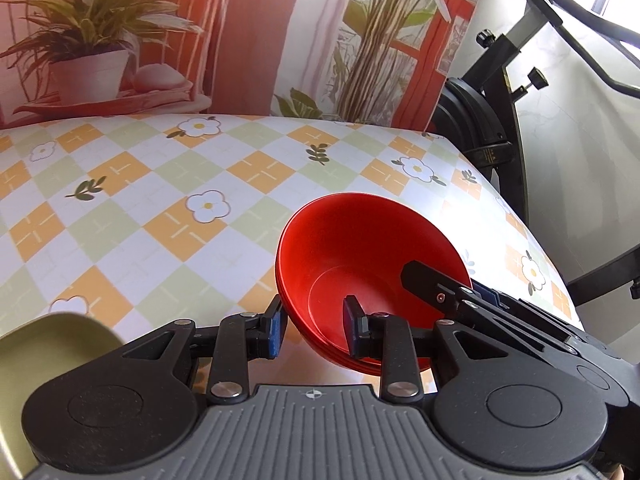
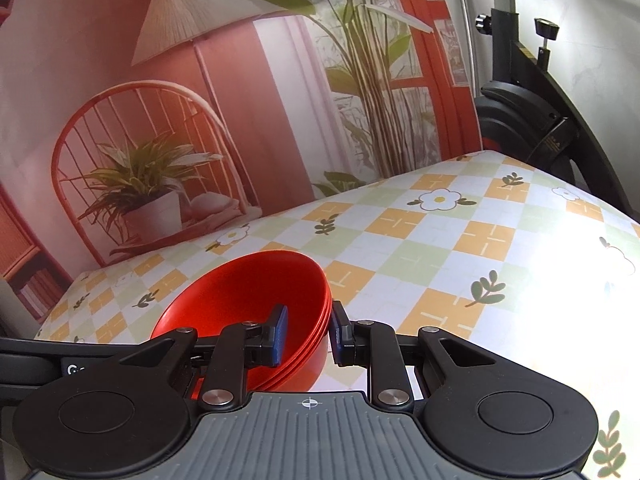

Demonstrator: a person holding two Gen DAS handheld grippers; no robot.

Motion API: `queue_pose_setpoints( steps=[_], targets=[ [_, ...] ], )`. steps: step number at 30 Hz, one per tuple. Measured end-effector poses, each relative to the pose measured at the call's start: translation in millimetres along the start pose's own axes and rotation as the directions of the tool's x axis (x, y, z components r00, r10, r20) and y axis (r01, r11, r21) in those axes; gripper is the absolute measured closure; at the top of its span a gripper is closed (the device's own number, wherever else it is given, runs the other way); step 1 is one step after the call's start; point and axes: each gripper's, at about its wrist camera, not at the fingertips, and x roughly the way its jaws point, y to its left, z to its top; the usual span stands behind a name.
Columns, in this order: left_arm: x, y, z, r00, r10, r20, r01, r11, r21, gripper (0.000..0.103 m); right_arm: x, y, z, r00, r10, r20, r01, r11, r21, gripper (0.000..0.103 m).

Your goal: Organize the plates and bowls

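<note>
Bowls (image 1: pixel 360 264), red and nested in a stack, sit tilted on the checked tablecloth (image 1: pixel 160 208) near its right edge. Both grippers straddle the stack's rim from opposite sides. On the left gripper (image 1: pixel 314 330) one finger is outside the wall and the other inside, with a gap visible around the wall, so it is spread. The right gripper (image 2: pixel 307 332) also has one finger inside and one outside, likewise not pressed together. A pale green dish (image 1: pixel 36 364) lies at the left. An exercise bike (image 1: pixel 496 128) stands beyond the table.
</note>
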Motion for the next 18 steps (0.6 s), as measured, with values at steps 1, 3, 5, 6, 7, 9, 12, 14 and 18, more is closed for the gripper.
queue_pose_setpoints(
  steps=[1,3,5,6,7,9,12,14,18],
  targets=[
    [-5.3,2.6,-1.2,1.0,0.002,0.007,-0.002,1.0,-0.008,0.073,-2.5,3.9,-0.2,1.0,0.004,0.002,-0.004,1.0,-0.008,0.082],
    [-13.9,6.8,-3.3,1.0,0.009,0.018,-0.009,1.0,-0.02,0.073,-7.3,13.3,0.0,1.0,0.017,0.003,-0.017,1.0,-0.021,0.082],
    [-23.7,11.0,-5.9,0.999,0.017,0.029,-0.016,0.999,-0.031,0.073,-12.1,22.9,0.0,1.0,0.03,0.003,-0.03,0.999,-0.034,0.082],
    [-28.5,13.3,-7.1,0.999,0.021,0.035,-0.02,0.999,-0.036,0.073,-14.7,28.1,-0.1,0.999,0.037,0.003,-0.037,0.999,-0.04,0.082],
    [-33.1,15.7,-8.2,0.999,0.025,0.041,-0.024,0.999,-0.04,0.073,-17.6,33.5,-0.4,0.999,0.044,0.004,-0.044,0.998,-0.048,0.082],
    [-42.3,20.6,-10.4,0.998,0.035,0.051,-0.033,0.998,-0.047,0.073,-22.7,44.6,-0.9,0.998,0.058,0.004,-0.058,0.996,-0.064,0.082],
    [-59.7,30.7,-14.5,0.996,0.051,0.072,-0.047,0.997,-0.06,0.073,-29.7,61.9,-2.3,0.996,0.085,0.0,-0.085,0.993,-0.079,0.082],
    [-70.5,38.0,-17.7,0.995,0.056,0.083,-0.051,0.996,-0.073,0.073,-33.9,71.9,-3.5,0.995,0.101,-0.004,-0.101,0.991,-0.09,0.082],
    [-88.7,49.8,-25.5,0.993,0.073,0.096,-0.065,0.994,-0.087,0.073,-42.7,94.6,-8.1,0.991,0.13,-0.027,-0.133,0.984,-0.115,0.082]
  ],
)
